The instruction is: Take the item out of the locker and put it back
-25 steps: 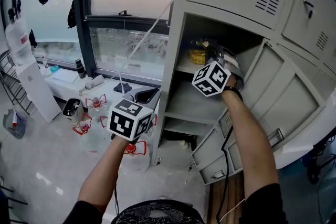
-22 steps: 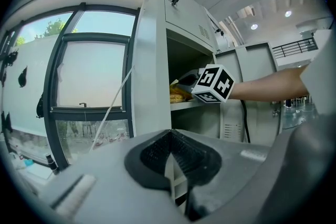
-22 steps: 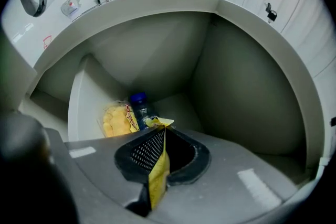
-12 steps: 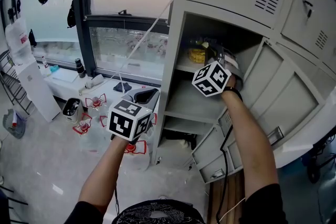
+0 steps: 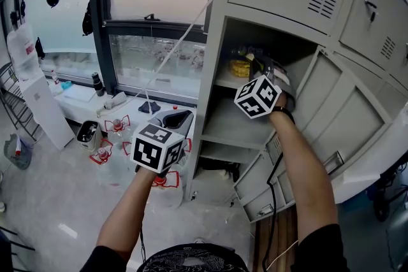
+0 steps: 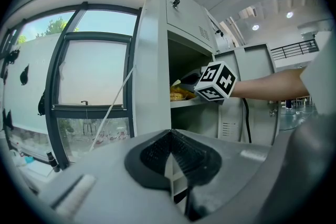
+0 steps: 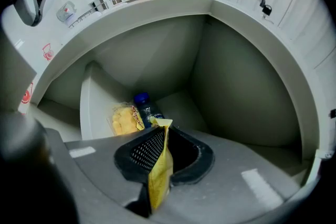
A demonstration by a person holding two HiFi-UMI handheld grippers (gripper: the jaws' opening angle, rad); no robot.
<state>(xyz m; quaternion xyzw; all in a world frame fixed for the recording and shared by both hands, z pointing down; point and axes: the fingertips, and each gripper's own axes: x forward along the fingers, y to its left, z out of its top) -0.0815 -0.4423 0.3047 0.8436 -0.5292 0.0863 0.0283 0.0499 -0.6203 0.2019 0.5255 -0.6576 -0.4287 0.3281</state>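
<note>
Yellow snack packet (image 7: 159, 176) hangs clamped edge-on in the right hand-held gripper (image 7: 160, 134), inside the locker (image 7: 241, 76) over its shelf (image 7: 181, 107). It looks light, thin and slippery, so the flat seam suits gripping. Left hand-held gripper (image 6: 170, 139): closed, empty.

- Yellow packet (image 7: 159, 178): thin, seen edge-on, pinched in the right gripper (image 7: 161, 135), inside the open compartment.
- Grey metal locker (image 5: 211, 73): door swung open.

Item: thin yellow packet (image 7: 159, 170), on edge, pinched between the closed jaws of the gripper (image 7: 163, 136). Ahead of the jaws, deep in the locker (image 7: 236, 86): blue-capped bottle (image 7: 143, 104), with a yellow bag (image 7: 124, 119) touching its left side.
</note>
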